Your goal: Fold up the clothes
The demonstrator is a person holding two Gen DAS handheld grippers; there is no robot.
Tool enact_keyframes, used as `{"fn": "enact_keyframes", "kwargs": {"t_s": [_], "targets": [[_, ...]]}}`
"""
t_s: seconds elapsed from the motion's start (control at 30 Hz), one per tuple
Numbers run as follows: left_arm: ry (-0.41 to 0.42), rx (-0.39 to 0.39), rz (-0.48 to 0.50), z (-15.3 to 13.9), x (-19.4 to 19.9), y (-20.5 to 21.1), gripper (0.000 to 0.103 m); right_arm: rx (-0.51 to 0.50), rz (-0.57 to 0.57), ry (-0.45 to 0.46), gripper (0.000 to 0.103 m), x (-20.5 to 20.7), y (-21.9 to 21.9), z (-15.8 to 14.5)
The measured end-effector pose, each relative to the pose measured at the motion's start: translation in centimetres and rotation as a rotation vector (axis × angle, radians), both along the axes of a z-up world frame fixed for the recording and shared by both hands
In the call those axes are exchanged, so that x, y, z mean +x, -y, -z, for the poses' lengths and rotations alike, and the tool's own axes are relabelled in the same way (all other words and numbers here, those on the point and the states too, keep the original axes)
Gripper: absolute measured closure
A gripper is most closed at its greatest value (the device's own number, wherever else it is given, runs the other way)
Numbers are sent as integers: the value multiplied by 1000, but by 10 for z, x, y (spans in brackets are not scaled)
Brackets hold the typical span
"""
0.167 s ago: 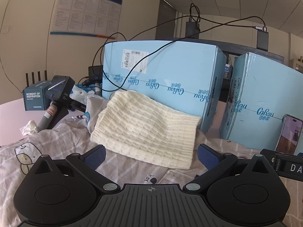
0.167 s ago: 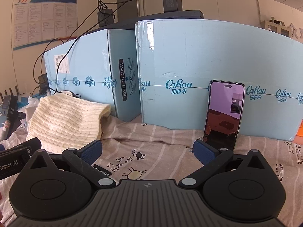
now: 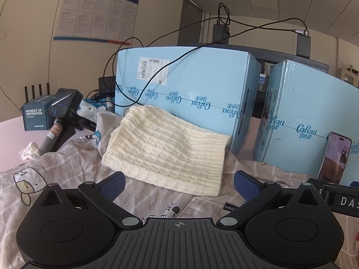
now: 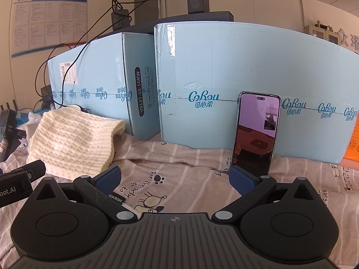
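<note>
Behind both wide, empty claws, left claw [image 3: 178, 185] and right claw [image 4: 174, 178], blue boxes [image 4: 224, 85] read "CoRou".

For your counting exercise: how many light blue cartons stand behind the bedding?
2. The left carton stands behind the cream knitted garment; the right carton stands behind the propped smartphone. Others may be hidden.
</note>
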State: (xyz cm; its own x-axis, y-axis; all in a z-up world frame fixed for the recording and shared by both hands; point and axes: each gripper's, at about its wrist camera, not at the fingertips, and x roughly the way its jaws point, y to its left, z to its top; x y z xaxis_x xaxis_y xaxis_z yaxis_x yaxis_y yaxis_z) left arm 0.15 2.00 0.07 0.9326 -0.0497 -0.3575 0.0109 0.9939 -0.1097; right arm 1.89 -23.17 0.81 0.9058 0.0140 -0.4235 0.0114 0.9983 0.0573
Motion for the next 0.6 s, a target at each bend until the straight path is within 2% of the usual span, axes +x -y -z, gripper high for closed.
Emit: {"fn": "enact_keyframes", "kwargs": {"t_s": [0.23, 0.6], "targets": [[-15, -10, 47, 6, -3, 24, 0, 3, 33, 16, 0, -15, 5, -5], [17, 73, 56, 3, -14, 55, 0, 6, 86, 42, 0, -39, 12, -12]]}}
